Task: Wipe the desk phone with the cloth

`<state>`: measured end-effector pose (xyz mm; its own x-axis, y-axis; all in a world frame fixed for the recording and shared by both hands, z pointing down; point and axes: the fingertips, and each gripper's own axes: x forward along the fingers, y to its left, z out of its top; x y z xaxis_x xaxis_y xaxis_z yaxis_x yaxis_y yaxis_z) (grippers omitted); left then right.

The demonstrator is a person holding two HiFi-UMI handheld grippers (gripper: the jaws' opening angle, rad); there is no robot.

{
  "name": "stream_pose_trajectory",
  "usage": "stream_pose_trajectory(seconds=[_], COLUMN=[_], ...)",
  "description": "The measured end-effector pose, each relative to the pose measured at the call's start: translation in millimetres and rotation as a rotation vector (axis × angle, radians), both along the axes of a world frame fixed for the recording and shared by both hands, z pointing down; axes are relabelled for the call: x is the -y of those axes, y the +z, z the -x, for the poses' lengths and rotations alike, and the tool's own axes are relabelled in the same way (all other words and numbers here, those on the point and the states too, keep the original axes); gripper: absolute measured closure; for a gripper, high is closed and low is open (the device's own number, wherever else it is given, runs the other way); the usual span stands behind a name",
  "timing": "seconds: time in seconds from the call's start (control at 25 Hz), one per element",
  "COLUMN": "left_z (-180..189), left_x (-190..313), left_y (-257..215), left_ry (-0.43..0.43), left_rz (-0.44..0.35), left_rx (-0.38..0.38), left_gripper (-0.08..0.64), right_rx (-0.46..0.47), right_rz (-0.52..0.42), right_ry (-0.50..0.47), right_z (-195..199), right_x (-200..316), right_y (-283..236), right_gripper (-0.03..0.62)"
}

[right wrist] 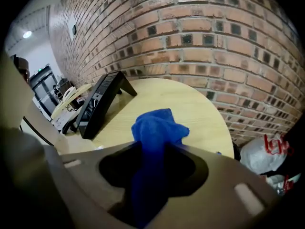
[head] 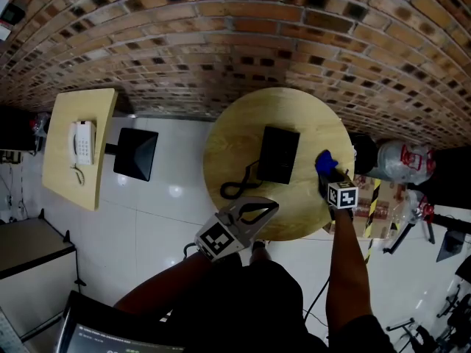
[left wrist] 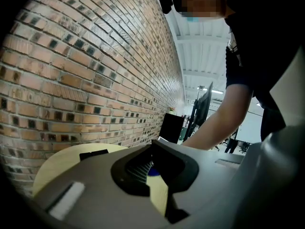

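Note:
A black desk phone (head: 278,154) stands in the middle of the round wooden table (head: 235,138), its coiled cord (head: 235,187) trailing off to the left. My right gripper (head: 328,172) hovers just right of the phone, shut on a blue cloth (head: 324,160). In the right gripper view the cloth (right wrist: 157,130) bunches up out of the right gripper (right wrist: 155,148), and the phone (right wrist: 97,104) sits to the left on the table (right wrist: 195,99). My left gripper (head: 271,206) is at the table's near edge, shut and empty; in its own view the left gripper (left wrist: 152,151) points across the table (left wrist: 57,163).
A brick wall (head: 235,43) runs close behind the table. To the left stands a rectangular table (head: 66,175) with a white phone (head: 82,142), and beside it a black square object (head: 136,153). A clear plastic bag (head: 401,160) and clutter lie on the right.

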<state>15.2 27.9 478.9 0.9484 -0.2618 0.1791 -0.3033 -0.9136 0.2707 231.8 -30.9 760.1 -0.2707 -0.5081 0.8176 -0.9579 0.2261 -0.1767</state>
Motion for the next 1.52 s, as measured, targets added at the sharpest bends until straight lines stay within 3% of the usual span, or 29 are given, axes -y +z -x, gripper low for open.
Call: stream_pose_trajectory(seconds=[0.32, 0.44, 0.68, 0.92, 1.04, 1.24, 1.32, 1.52], left_z=[1, 2, 1, -5, -7, -5, -2, 9], left_x=[-12, -16, -14, -28, -43, -68, -79, -114], left_y=[-4, -11, -32, -65, -83, -95, -96, -93], left_ry=[-0.012, -0.014, -0.039, -0.041, -0.041, -0.043, -0.048, -0.064], left_rz=[0.006, -0.017, -0.058, -0.112, -0.139, -0.194, -0.202, -0.181], left_rx=[-0.008, -0.018, -0.033, -0.053, -0.064, -0.049, -0.046, -0.042], left_gripper=[0.572, 0.572, 0.571, 0.572, 0.571, 0.572, 0.571, 0.571], right_rx=[-0.034, 0.0, 0.044, 0.142, 0.214, 0.277, 0.322, 0.409], right_rz=[0.011, -0.031, -0.25, -0.526, -0.655, -0.727, -0.735, -0.715], right_ry=[-0.027, -0.024, -0.068, -0.245, -0.302, -0.341, -0.325, -0.356], right_z=[1, 5, 24, 89, 122, 145, 149, 173], right_x=[2, 5, 21, -11, -46, -98, -116, -165], right_y=[2, -15, -110, -235, -297, -340, -346, -352], right_gripper=[0.279, 0.27, 0.27, 0.274, 0.313, 0.538, 0.59, 0.592])
